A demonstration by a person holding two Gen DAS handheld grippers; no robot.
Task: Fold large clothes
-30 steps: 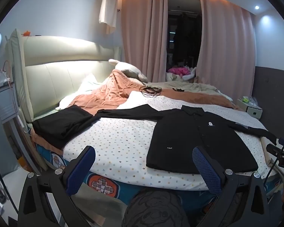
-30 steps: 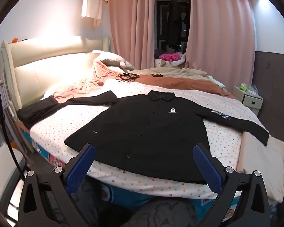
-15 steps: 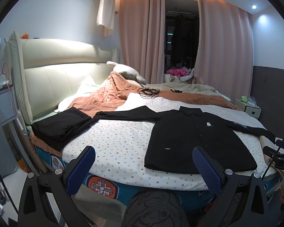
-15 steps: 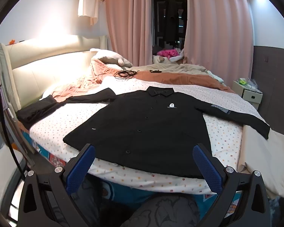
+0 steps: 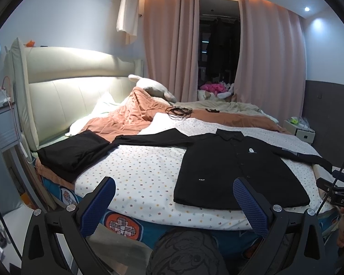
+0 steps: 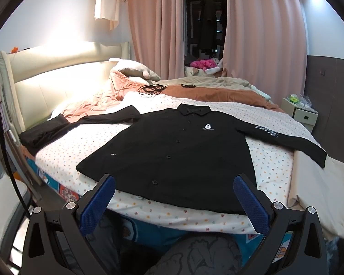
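A black long-sleeved button shirt [image 6: 178,151] lies flat and face up on the dotted white sheet [image 6: 80,144], sleeves spread to both sides; it also shows in the left wrist view [image 5: 236,171]. My right gripper [image 6: 175,199] is open and empty, hovering just short of the shirt's hem at the bed's near edge. My left gripper [image 5: 174,202] is open and empty, held before the bed edge, to the left of the shirt's hem. A folded black garment [image 5: 73,151] lies at the left near the headboard.
An orange duvet [image 5: 130,119] is bunched behind the shirt, with a coil of black cable [image 5: 178,111] on it. A cream headboard [image 5: 64,87] stands left, pink curtains [image 6: 153,29] at the back, a bedside cabinet [image 6: 302,114] right. A beige cloth [image 6: 318,190] hangs off the right bed corner.
Both grippers have drifted slightly; the right view has closed in on the shirt a little. The shirt has not moved and both grippers stay open.
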